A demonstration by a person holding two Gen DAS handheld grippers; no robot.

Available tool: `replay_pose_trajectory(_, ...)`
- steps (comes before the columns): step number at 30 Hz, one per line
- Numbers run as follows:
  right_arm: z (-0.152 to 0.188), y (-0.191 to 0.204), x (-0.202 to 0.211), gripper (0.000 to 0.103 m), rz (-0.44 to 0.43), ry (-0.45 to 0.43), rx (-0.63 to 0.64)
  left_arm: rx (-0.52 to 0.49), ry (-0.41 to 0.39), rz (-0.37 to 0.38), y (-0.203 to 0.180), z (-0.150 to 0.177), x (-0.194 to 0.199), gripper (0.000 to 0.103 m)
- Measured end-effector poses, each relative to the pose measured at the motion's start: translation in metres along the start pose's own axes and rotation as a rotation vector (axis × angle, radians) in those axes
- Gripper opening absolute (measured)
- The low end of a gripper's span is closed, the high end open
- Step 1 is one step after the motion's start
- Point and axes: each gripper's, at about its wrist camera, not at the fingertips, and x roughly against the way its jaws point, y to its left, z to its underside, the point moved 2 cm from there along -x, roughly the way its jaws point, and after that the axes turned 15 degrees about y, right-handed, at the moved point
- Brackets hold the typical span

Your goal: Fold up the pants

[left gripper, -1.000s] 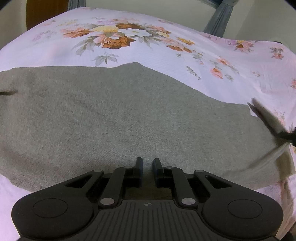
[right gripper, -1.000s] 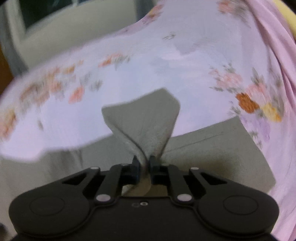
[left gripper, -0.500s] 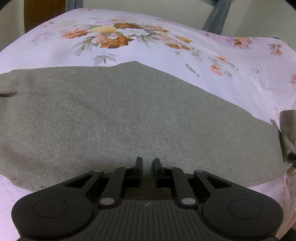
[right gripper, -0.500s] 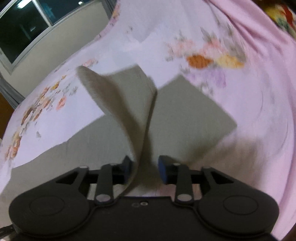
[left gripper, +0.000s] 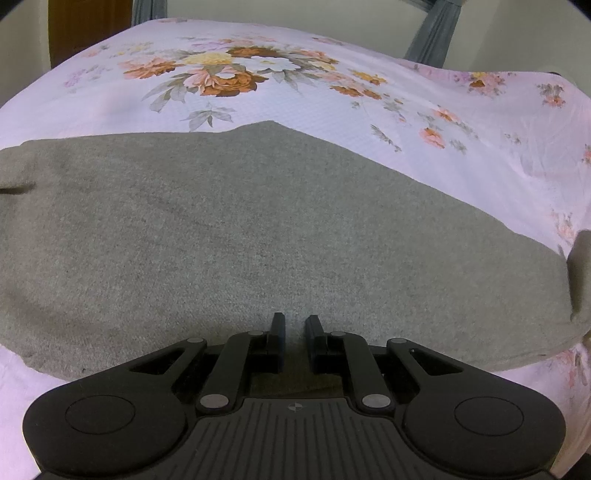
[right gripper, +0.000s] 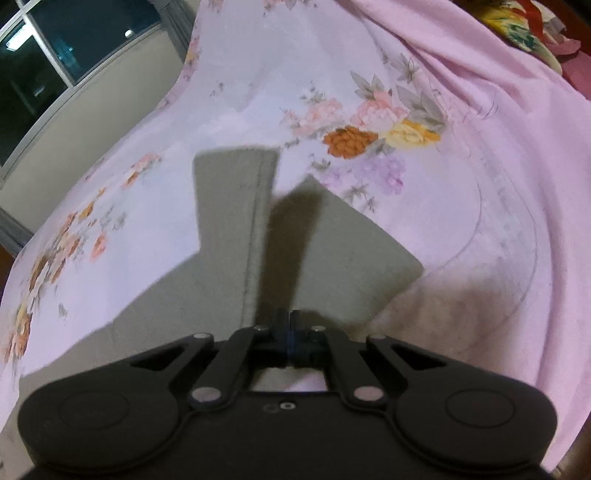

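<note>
Grey pants (left gripper: 258, 240) lie spread across a pink floral bed sheet (left gripper: 369, 110). My left gripper (left gripper: 295, 328) sits at their near edge, its jaws nearly closed with grey cloth pinched in the narrow gap. My right gripper (right gripper: 289, 317) has its fingertips pressed together at the foot of a raised flap (right gripper: 229, 206) of the leg end, which stands up over the flat leg (right gripper: 351, 258) and casts a dark shadow on it. The same flap (left gripper: 581, 280) stands upright at the right edge of the left wrist view.
The sheet (right gripper: 461, 221) drapes in folds to the right. A dark window (right gripper: 55, 55) and a wall lie beyond the bed, with a grey curtain (left gripper: 432, 37) and a wooden door (left gripper: 85, 29). Colourful cloth (right gripper: 524, 26) lies at the far right corner.
The right jaws opened around the lifted leg end, then closed again, and the gripper rolled and swung across the bed. The flap stands more upright. The left gripper stayed still.
</note>
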Motion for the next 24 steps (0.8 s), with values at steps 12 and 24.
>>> replay_pose_trajectory(12, -0.012, -0.027, 0.000, 0.032, -0.133, -0.005, -0.165, 0.002, 0.002, -0.003, -0.001, 0.000, 0.000, 0.012)
replay_pose_trajectory(24, -0.005, -0.061, 0.012, 0.034, -0.170, -0.021, -0.270, 0.007, 0.004, -0.004, 0.000, 0.000, 0.002, 0.012)
